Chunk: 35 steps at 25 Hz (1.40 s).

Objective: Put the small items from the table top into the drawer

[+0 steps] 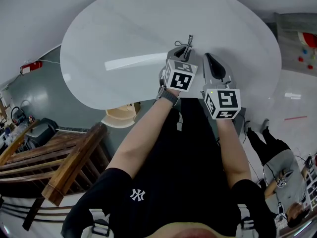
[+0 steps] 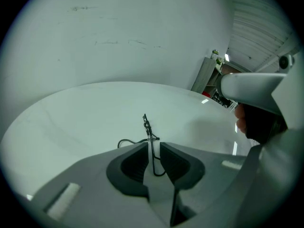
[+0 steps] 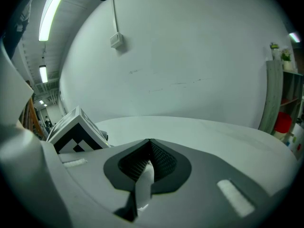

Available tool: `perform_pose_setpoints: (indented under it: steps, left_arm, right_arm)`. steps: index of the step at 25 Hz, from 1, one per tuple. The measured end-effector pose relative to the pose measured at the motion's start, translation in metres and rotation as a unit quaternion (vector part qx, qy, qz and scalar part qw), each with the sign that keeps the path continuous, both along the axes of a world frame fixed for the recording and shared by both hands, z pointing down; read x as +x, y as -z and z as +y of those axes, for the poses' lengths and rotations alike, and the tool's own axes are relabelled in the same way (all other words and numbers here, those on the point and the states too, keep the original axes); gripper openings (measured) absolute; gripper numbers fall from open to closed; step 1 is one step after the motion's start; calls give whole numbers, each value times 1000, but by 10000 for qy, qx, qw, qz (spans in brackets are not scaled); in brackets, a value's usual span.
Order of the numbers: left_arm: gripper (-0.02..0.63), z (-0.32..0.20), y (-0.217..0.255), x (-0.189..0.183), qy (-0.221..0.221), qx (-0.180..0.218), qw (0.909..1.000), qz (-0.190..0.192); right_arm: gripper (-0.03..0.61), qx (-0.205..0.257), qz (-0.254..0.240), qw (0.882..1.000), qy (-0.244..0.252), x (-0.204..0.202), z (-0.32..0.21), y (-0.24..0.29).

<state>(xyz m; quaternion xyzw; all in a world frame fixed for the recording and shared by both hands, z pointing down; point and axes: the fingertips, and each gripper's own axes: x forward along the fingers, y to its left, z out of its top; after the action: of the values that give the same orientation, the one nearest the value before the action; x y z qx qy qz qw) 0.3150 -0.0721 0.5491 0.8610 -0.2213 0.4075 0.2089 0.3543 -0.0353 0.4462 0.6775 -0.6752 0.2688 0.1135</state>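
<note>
White round table [image 1: 124, 33] under two outstretched forearms [image 1: 143, 133]; left gripper [image 1: 184, 49] tight on a wire clip [image 2: 147, 125], right gripper [image 3: 150, 142] closed, empty.

A round white table [image 1: 124, 33] fills the upper middle of my head view, glossy, with a streak of reflected light across its middle. Under its near edge I see a pale wooden base [image 1: 121, 117] on a grey-green floor [image 1: 54, 98]. Slatted brown wooden furniture [image 1: 64, 167] stands at the lower left. In my right gripper view a plain pale wall [image 3: 190, 56] rises behind, with a small box [image 3: 116, 40] fixed at its upper left. Ceiling strip lights [image 3: 50, 13] glow at the far left, and a grey shelf unit [image 3: 275, 96] stands at the right edge.
</note>
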Motion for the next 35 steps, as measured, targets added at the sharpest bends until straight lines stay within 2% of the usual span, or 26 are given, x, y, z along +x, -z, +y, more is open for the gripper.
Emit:
perform_pose_setpoints:
  steps: [4, 16, 26, 35]
  left_arm:
    - [75, -2, -8, 1, -7, -33, 10000, -80]
    - [26, -5, -7, -4, 43, 37, 10000, -4]
    - [25, -10, 17, -18, 260, 119, 9993, 237]
    - [25, -5, 52, -53, 487, 298, 9966, 588]
  right_arm:
    - [21, -39, -26, 10000, -2, 2, -1, -5]
    - [21, -41, -64, 10000, 26, -1, -2, -7]
    - [21, 40, -144, 9997, 170, -12, -12, -6]
    - [21, 211, -110, 9991, 350, -46, -19, 11]
